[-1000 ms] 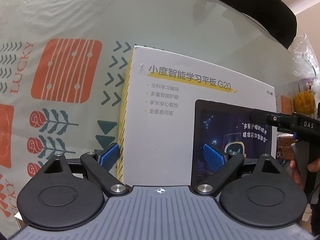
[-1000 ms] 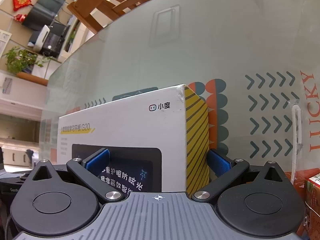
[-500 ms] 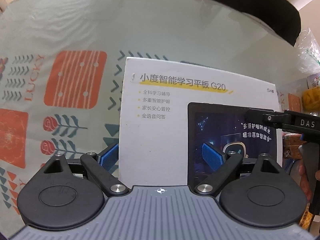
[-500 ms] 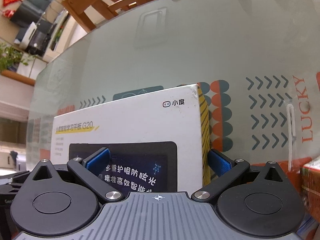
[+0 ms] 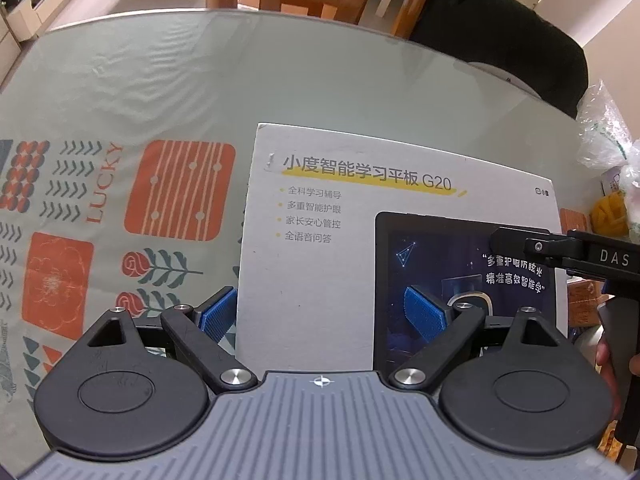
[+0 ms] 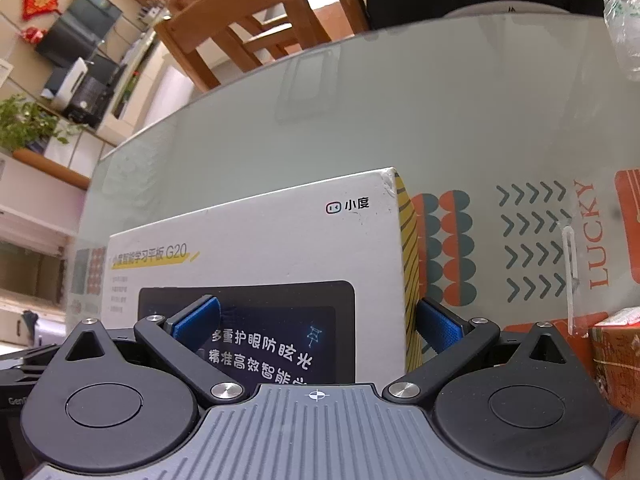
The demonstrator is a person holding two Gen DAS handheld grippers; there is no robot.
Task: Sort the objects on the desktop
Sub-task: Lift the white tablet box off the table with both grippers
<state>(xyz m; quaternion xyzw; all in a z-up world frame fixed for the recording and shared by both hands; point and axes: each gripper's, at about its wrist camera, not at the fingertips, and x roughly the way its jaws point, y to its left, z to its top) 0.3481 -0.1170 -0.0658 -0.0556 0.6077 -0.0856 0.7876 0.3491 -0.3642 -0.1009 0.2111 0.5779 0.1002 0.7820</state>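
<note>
A white tablet box (image 5: 332, 264) with Chinese print and a dark screen picture lies on the glass-topped table. My left gripper (image 5: 320, 316) straddles the box's left near corner, one blue pad outside its left edge and the other over its top face. My right gripper (image 6: 320, 322) straddles the box's right near corner (image 6: 304, 256), one pad over the top and one outside the yellow striped side (image 6: 408, 264). Both stand wide; whether the pads press the box I cannot tell. The right gripper also shows at the right of the left wrist view (image 5: 560, 252).
The table (image 5: 160, 92) has a patterned cloth under glass. Wooden chairs (image 6: 256, 28) stand beyond its far edge. Clear plastic bags (image 5: 608, 148) and a yellow item (image 5: 608, 216) lie at the right. A reddish box (image 6: 616, 360) sits by the right gripper.
Both views have tilted up, showing chairs and the room beyond the table. The box now appears flatter and squarer to the left gripper. The fingers have not moved on the box.
</note>
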